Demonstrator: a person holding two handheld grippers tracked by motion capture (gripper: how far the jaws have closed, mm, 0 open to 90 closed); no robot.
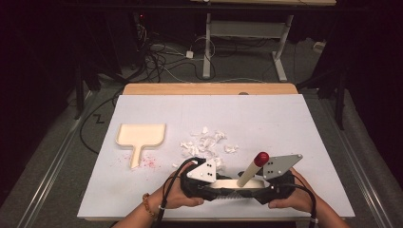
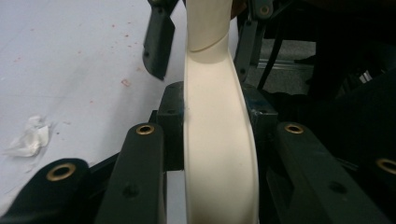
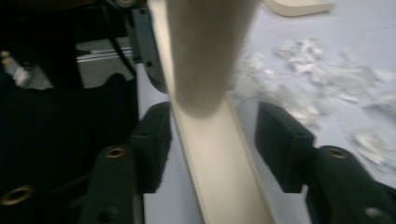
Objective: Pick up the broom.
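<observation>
A cream hand brush [image 1: 237,184] with a red-tipped handle [image 1: 260,158] is held edge-up near the table's front edge, between my two grippers. My left gripper [image 1: 209,183] is shut on the brush body [image 2: 217,140], with both pads pressed against its sides. My right gripper [image 1: 266,186] stands open around the other end of the brush [image 3: 210,140], and a gap shows on each side. A cream dustpan [image 1: 141,134] lies flat at the left. Torn white paper scraps [image 1: 205,142] are scattered mid-table, just beyond the brush.
Red specks [image 1: 148,162] dot the white table cover [image 1: 285,123] beside the dustpan handle. One paper scrap [image 2: 30,137] lies beside my left gripper. Cables and a desk frame [image 1: 247,33] sit on the floor beyond the table.
</observation>
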